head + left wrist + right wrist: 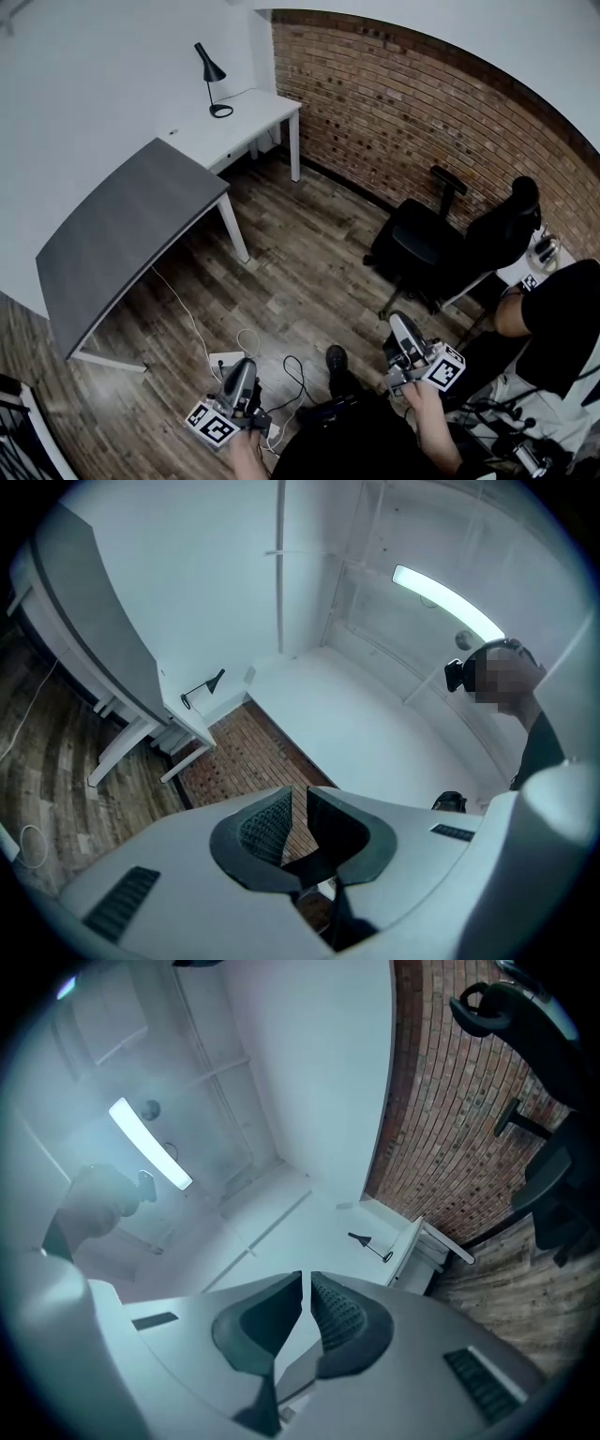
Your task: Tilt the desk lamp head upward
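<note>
A black desk lamp (212,82) with a cone head pointing down stands on the white desk (258,120) in the far corner, small in the left gripper view (208,686) and the right gripper view (370,1241). Both grippers are held low over the wood floor, far from the lamp. My left gripper (236,389) points toward the desks; its jaws (299,794) stand a narrow gap apart with nothing between them. My right gripper (405,342) has its jaws (307,1277) together and holds nothing.
A grey desk (131,225) stands nearer on the left, joined to the white one. A brick wall (403,103) runs along the right. Two black office chairs (422,239) (506,230) stand at right. Cables (246,339) and a white power strip (225,361) lie on the floor.
</note>
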`<state>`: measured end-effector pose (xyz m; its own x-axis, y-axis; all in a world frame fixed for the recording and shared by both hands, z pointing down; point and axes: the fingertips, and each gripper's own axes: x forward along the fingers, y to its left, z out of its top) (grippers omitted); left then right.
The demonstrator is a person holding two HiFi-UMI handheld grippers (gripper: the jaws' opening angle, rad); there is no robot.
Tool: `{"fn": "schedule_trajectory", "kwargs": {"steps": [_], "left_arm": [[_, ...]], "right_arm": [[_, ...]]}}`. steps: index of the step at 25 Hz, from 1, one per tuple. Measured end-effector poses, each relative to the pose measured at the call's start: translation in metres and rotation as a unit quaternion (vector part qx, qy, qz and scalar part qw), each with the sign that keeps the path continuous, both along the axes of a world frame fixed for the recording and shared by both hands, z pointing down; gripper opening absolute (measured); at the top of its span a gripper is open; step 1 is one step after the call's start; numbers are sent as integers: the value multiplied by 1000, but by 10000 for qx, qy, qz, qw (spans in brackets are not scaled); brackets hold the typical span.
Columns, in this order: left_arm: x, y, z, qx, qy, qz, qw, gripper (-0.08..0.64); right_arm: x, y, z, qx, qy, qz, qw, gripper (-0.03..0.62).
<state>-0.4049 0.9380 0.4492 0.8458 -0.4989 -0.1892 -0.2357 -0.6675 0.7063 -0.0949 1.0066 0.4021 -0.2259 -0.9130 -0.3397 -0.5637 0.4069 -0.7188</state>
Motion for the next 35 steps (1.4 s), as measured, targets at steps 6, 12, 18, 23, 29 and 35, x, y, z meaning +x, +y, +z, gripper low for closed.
{"fn": "schedule_trajectory", "kwargs": {"steps": [6,12,18,23,29,35], "left_arm": [[49,-59,-1,-147,-249,262,9992,49],[100,-158,-32,87,-647,-23,9979,51],[148,-232,-62,546,-904,5,9944,100],[192,-266,-52,450,-1182,267,9916,109],[276,-331,-51,431,-1171,864,9884,109],[292,-447,-47,462,-956,1043,9889,109]], "right_arm": [[20,-91,11,246,-135,-231,9993,14],[97,-182,15,386,-147,-203,9989,14],[146,-251,-2,534,-174,-134,9983,14],[179,-259,16,145,-568,134,9982,14],[231,-262,18,-28,-675,630,9957,14],[246,-345,20,-316,-237,1110,9930,14]]}}
